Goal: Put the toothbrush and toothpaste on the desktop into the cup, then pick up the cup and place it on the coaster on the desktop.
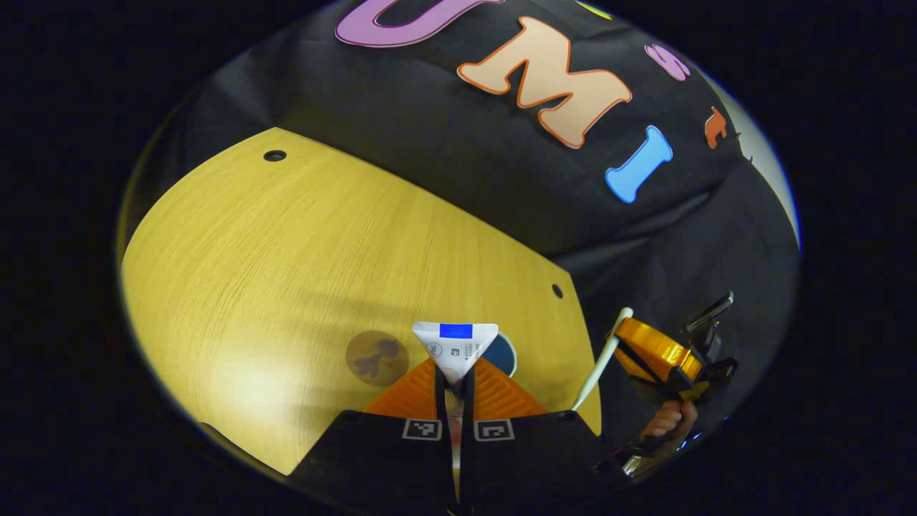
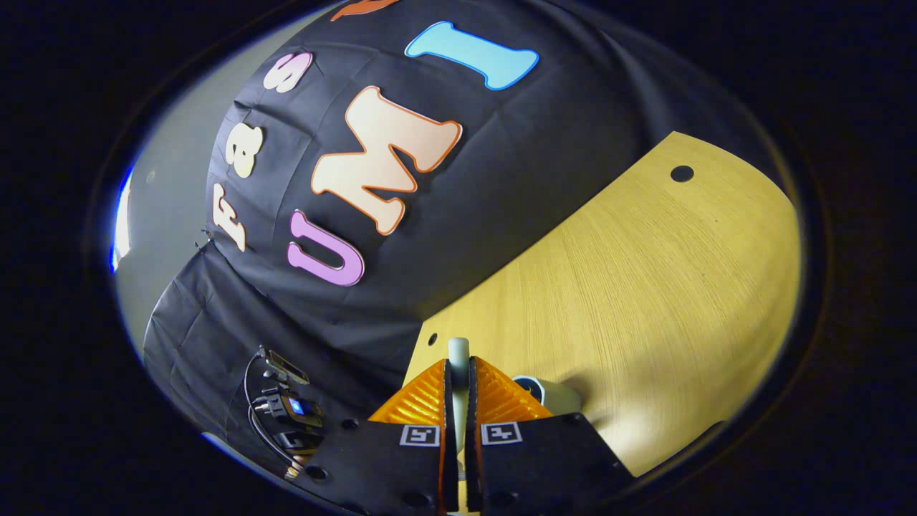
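left gripper (image 1: pixel 455 373) clamped on toothpaste (image 1: pixel 455 345) above the table (image 1: pixel 286 251), coaster (image 1: pixel 376 357) just beside | right gripper (image 2: pixel 458 383) clamped on toothbrush (image 2: pixel 458 352), cup (image 2: pixel 555 393) beside

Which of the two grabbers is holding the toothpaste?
The left gripper: its fingers pinch the flat white toothpaste tube, while the right gripper holds the slim toothbrush.

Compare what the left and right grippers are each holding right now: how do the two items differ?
The left gripper is shut on the toothpaste, a wide flat white tube whose crimped end fans above the fingers. The right gripper is shut on the toothbrush, a slim pale rod. Both items are lifted above the desktop.
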Tool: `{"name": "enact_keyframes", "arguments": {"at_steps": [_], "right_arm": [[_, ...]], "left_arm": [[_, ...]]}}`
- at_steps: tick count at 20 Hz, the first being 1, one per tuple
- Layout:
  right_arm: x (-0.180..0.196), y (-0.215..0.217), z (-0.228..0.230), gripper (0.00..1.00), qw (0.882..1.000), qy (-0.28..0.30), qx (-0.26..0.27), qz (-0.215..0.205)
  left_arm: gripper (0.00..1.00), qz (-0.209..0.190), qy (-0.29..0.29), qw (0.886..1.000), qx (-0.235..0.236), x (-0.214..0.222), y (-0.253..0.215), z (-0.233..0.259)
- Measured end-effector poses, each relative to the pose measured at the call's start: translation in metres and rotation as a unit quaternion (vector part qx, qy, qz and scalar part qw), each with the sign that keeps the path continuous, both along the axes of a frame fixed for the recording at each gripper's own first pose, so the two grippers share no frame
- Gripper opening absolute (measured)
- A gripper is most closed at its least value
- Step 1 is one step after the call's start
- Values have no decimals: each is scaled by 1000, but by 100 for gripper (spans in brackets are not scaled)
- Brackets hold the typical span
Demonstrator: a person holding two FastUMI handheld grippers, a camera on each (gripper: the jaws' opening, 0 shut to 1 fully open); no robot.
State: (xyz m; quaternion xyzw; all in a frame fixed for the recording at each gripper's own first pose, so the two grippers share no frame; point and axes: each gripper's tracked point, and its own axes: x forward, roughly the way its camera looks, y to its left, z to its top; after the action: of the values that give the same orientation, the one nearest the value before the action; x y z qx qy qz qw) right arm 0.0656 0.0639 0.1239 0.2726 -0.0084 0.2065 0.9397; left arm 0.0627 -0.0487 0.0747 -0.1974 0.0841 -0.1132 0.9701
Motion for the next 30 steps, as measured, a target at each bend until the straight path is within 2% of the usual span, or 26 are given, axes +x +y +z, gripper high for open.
{"name": "enact_keyframes", "arguments": {"at_steps": [1, 5, 6, 8, 13, 16, 19, 21, 23, 25, 26, 30], "right_arm": [[4, -4, 7, 5, 1000, -14, 3, -8], [26, -19, 27, 7, 997, -60, 19, -40], [35, -24, 27, 5, 996, -66, 15, -50], [48, -29, 28, 6, 994, -87, -2, -68], [64, -17, 20, 7, 984, -137, -76, -88], [66, -6, 8, 7, 975, -158, -126, -91], [65, 6, -8, 11, 969, -166, -160, -85], [62, 1, -16, 18, 969, -161, -164, -90], [53, -8, -14, 80, 969, -164, -155, -105], [51, -28, -1, 87, 963, -181, -146, -140], [45, -38, 4, 99, 960, -188, -141, -155], [36, -77, 1, 98, 957, -173, -126, -194]], "left_arm": [[2, -1, -17, 1000, -6, 2, 2, 13], [2, 0, -64, 998, -22, 18, -5, 38], [2, -3, -73, 997, -27, 20, -7, 41], [2, -7, -96, 995, -35, 21, -10, 52], [2, -3, -151, 988, -18, 32, -13, 76], [1, -7, -174, 984, -25, 41, -21, 90], [2, 6, -186, 983, -6, 51, -19, 88], [2, 8, -183, 983, 6, 54, -19, 82], [2, 4, -185, 983, 10, 55, -22, 79], [2, 1, -185, 983, 14, 56, -26, 72], [2, -3, -183, 983, 15, 56, -30, 69], [2, -2, -173, 985, 20, 65, -46, 51]]}}
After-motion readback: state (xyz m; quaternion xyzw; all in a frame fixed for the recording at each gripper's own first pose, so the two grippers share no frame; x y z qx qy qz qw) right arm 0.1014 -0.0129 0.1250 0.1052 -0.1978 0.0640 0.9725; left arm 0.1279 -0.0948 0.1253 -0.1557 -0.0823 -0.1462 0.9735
